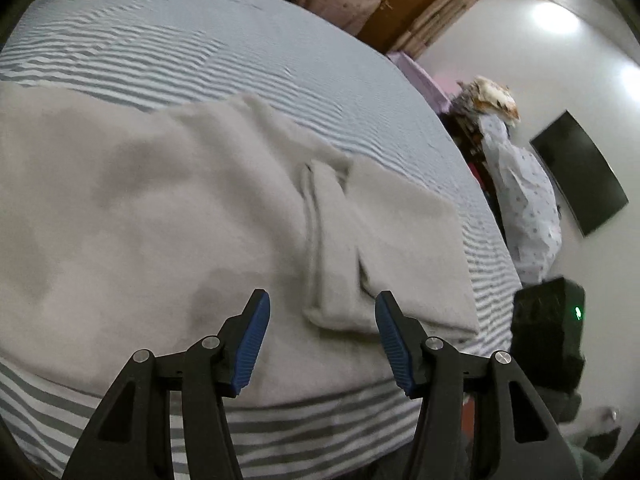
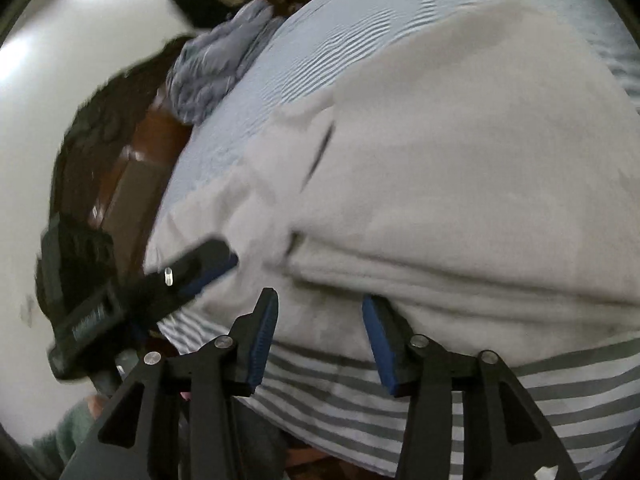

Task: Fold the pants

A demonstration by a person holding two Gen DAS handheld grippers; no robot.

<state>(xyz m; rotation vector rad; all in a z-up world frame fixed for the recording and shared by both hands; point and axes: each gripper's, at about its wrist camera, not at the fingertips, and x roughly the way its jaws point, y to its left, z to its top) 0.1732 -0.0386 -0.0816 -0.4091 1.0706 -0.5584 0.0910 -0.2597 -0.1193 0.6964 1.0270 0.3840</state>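
Observation:
Light grey pants lie spread on the striped bed, with a folded cuff end to the right. My left gripper is open and empty, hovering just above the pants near the bed's front edge. In the right wrist view the pants fill the middle. My right gripper is open, its fingertips at the near hem of the pants. The left gripper shows there at the left, blurred, over the cloth.
The bed's front edge runs just below the pants. A crumpled blue-grey blanket lies at the bed's side. A dark TV, piled clothes and a black device with a green light stand right of the bed.

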